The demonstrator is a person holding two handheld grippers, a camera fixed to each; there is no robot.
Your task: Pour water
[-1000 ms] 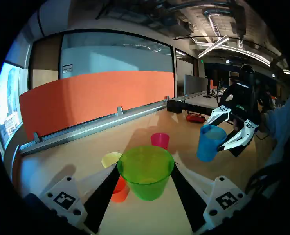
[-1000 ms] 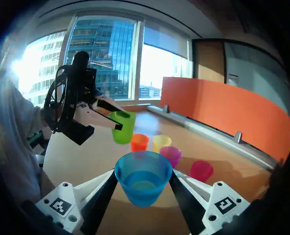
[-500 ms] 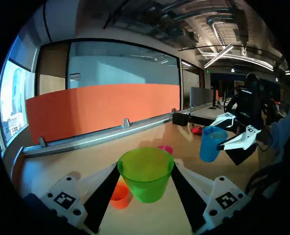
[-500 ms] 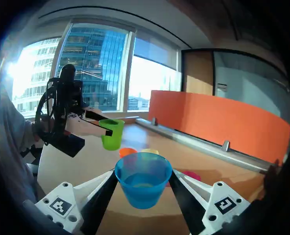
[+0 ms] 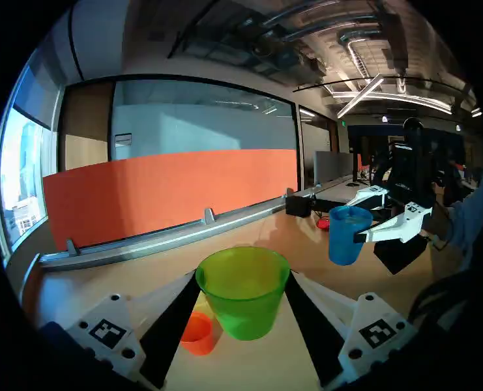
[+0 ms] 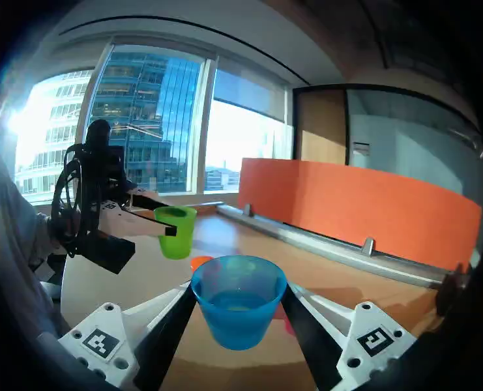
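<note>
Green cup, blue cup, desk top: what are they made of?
Likely plastic, both: green cup translucent, light glowing through its wall; blue cup translucent too, smooth glossy rim. The desk top looks wood or wood-look laminate: tan, smooth, slight sheen.

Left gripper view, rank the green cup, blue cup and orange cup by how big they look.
1. Green cup, largest, though it sits nearest the camera.
2. Blue cup, farther off.
3. Orange cup, smallest, partly hidden behind a finger.
True sizes may well match; distance makes that unsure.
</note>
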